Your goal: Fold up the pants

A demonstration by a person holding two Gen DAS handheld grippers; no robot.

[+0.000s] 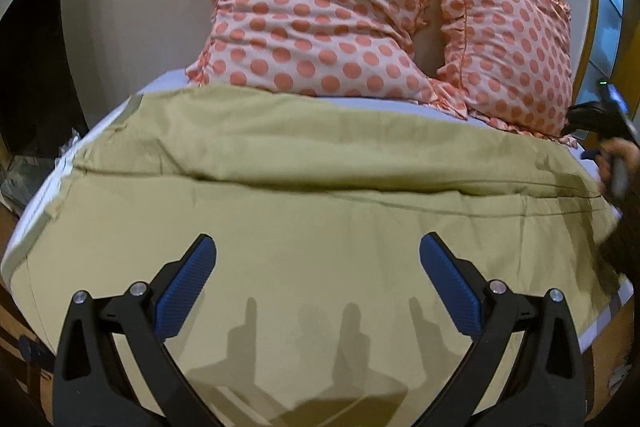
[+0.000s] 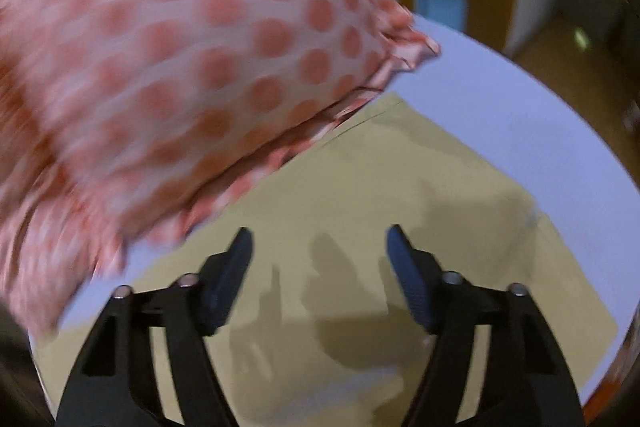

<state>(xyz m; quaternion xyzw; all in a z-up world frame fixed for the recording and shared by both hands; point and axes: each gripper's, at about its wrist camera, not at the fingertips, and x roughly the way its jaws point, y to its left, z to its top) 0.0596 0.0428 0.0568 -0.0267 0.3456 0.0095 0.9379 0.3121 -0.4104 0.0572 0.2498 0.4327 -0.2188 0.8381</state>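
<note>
Khaki pants point(image 1: 304, 227): spread flat across bed point(image 2: 500, 99) below dotted pillows point(image 1: 320, 15), ready for folding. Left gripper point(image 1: 318, 259), right gripper point(image 2: 320, 247): parted wide, empty, poised above cloth.

Spotted pillows point(image 1: 320, 15) block the far side, one point(image 2: 168, 75) overlapping the pants' point(image 2: 360, 227) edge; nearer cloth lies unobstructed.

Your pants point(image 1: 320, 227) are plain khaki; the two pillows point(image 1: 320, 15) behind are pale pink with coral polka dots. Your sheet point(image 2: 500, 99) is pale lavender. Your pads point(image 1: 188, 287) are blue.
</note>
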